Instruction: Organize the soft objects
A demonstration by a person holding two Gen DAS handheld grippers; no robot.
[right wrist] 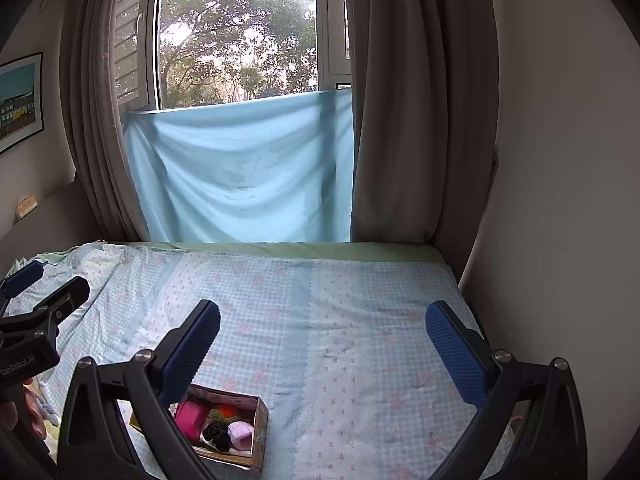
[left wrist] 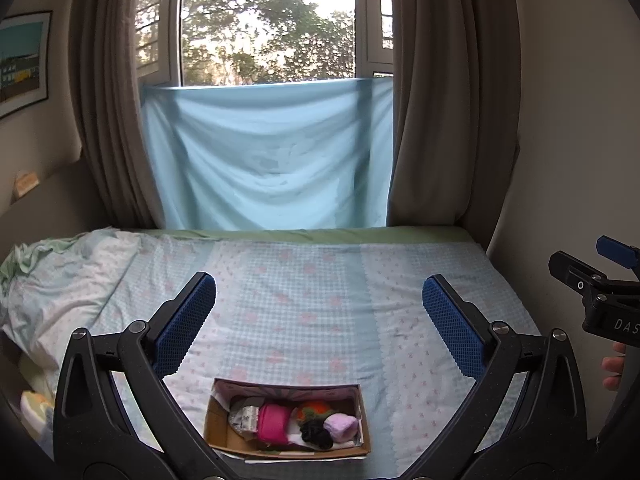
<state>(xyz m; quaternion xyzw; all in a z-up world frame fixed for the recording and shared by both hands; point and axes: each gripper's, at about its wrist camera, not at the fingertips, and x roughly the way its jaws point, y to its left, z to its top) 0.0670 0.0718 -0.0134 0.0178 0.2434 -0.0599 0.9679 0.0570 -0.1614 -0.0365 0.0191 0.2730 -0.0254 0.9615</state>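
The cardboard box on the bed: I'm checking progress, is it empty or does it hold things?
It holds things. The open-topped box contains several soft items, among them a pink roll and a lilac piece.

Daylight from window (left wrist: 268,20) at 12 o'clock, sky blown out; room dim, soft shadows. Fisheye bends curtains (left wrist: 108,92), dark vignette at corners. Sharp focus.

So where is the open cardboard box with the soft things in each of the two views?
Left wrist view: the open cardboard box sits at bottom centre, between the left gripper fingers.
Right wrist view: the box sits at bottom left, partly behind the right gripper left finger.
Shared landmark: the pale blue cloth hung across the window.
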